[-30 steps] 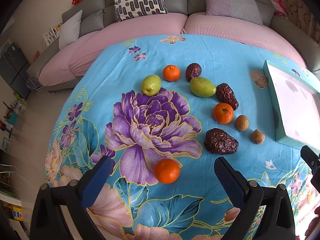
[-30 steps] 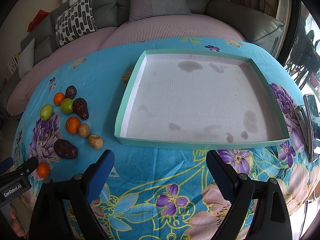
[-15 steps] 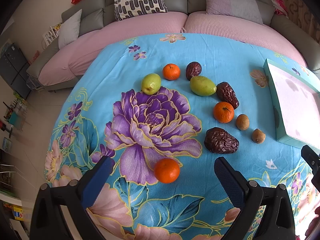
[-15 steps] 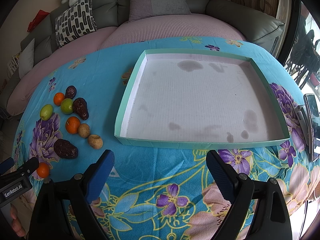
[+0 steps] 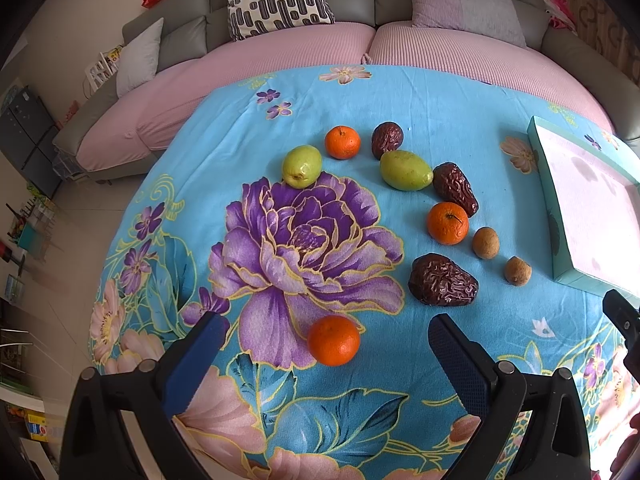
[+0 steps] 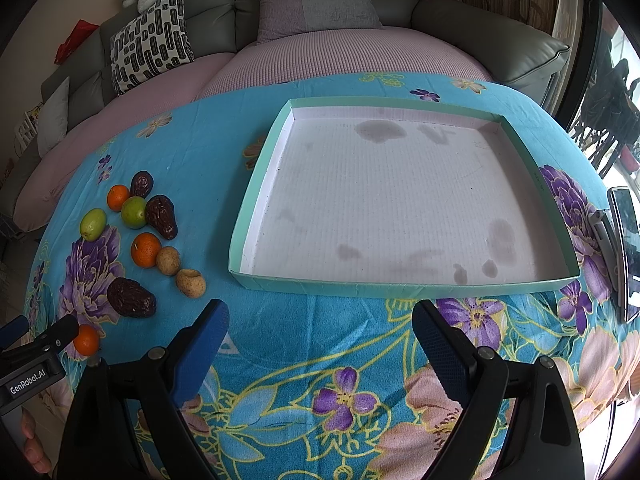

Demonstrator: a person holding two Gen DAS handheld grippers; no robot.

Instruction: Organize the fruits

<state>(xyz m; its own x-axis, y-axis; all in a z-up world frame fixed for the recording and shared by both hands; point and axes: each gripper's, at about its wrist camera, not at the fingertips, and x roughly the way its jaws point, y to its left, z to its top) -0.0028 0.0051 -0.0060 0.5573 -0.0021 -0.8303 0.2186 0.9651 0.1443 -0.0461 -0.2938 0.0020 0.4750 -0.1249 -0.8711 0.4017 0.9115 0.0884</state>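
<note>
Hardly anything has moved in the last second: the left tool has crept a touch nearer the closest orange, which now sits slightly higher between its blue pads, and the right tool hangs where it was. Both tools are spread wide and hold nothing. The closest orange lies on the flowered cloth of the worktop, at the lower edge of a big purple printed bloom, clear of either pad. Beyond it the other fruit is scattered in a loose arc: a wrinkled dark date, two small brown round fruits, a second orange touching a long date, a green fruit against that date, a third date, a third orange and another green fruit. In the right wrist view a shallow mint-edged tray with a stained white floor lies ahead of the right tool, with no fruit in it and the fruit well off to its left. A sofa with cushions curves behind the worktop.
</note>
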